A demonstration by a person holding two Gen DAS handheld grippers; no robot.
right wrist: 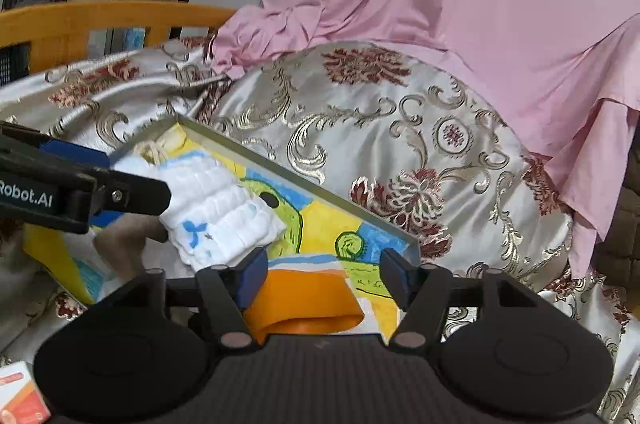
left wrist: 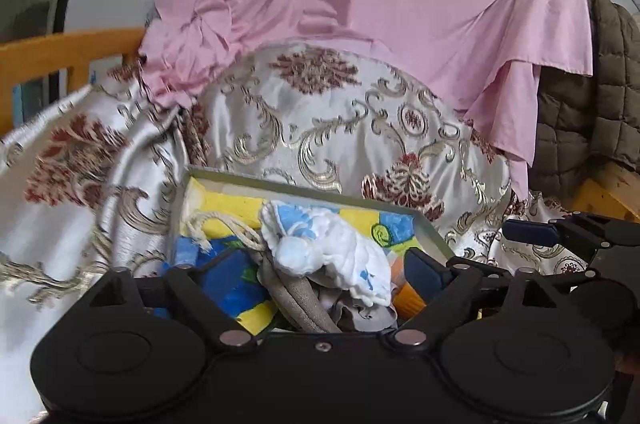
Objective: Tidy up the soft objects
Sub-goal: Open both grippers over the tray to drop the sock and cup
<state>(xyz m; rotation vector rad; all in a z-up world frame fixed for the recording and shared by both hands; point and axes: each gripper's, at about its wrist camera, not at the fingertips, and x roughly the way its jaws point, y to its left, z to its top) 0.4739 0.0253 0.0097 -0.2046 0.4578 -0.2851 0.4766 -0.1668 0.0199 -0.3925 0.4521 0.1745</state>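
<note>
Resting on a bed draped in floral satin fabric (left wrist: 328,128), a shallow tray (left wrist: 434,234) with a painted yellow, blue and green floor holds a heap of soft items. Left tongs (left wrist: 324,276) stand spread over the pile, their blue pads on either side of a white cloth (left wrist: 332,252) printed with blue shapes; whether the pads touch it cannot be told. Beneath the white cloth lies a grey cloth (left wrist: 296,304), and a cream rope (left wrist: 218,230) curls on the tray floor to the left. Seen from the right wrist camera, the white cloth (right wrist: 224,212) lies bunched on the tray (right wrist: 304,180), with the left tongs (right wrist: 120,192) reaching in from the left edge and touching it. Right tongs (right wrist: 324,272) are spread wide, holding nothing, with an orange cup (right wrist: 304,300) lying on its side between and just below the fingers. A pink sheet (right wrist: 460,4) hangs over the mound behind the tray, and a wooden bed rail (right wrist: 100,20) runs along the back left. A small orange-and-white box (right wrist: 20,396) sits at the lower left corner.
</note>
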